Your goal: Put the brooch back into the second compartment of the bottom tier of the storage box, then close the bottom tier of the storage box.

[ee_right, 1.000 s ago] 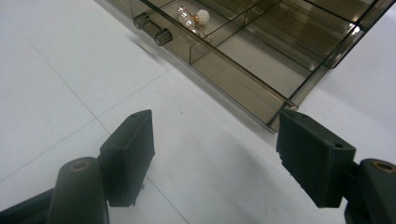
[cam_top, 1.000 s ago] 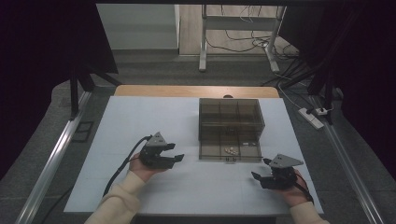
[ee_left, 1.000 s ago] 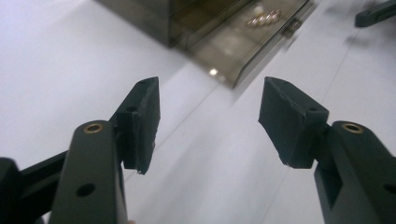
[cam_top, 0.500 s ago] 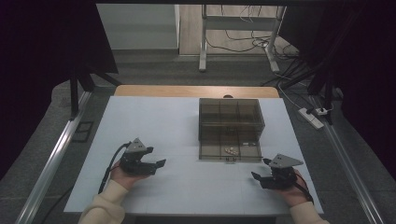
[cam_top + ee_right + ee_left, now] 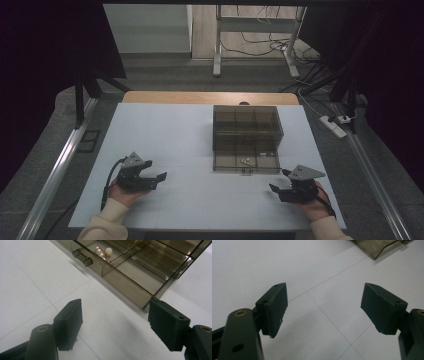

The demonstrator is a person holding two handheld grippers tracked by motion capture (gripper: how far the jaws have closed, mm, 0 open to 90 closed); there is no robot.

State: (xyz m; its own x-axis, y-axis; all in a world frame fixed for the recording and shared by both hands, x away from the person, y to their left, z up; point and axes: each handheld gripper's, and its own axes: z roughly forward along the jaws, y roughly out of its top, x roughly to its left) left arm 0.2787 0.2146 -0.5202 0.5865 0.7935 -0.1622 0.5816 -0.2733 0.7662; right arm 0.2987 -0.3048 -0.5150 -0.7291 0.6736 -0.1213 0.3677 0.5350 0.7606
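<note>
Smoky plastic drawer box holds pearl earrings; each hand-held gripper gapes wide, empty.

A big white tabletop carries everything. Thin grey lines cross it like tiles. A see-through brown box with little compartments stands on it, toward the far right side. Its front drawer is pulled out, and small pearly beads lie inside one compartment. The far edge of the tabletop is bare wood.
</note>
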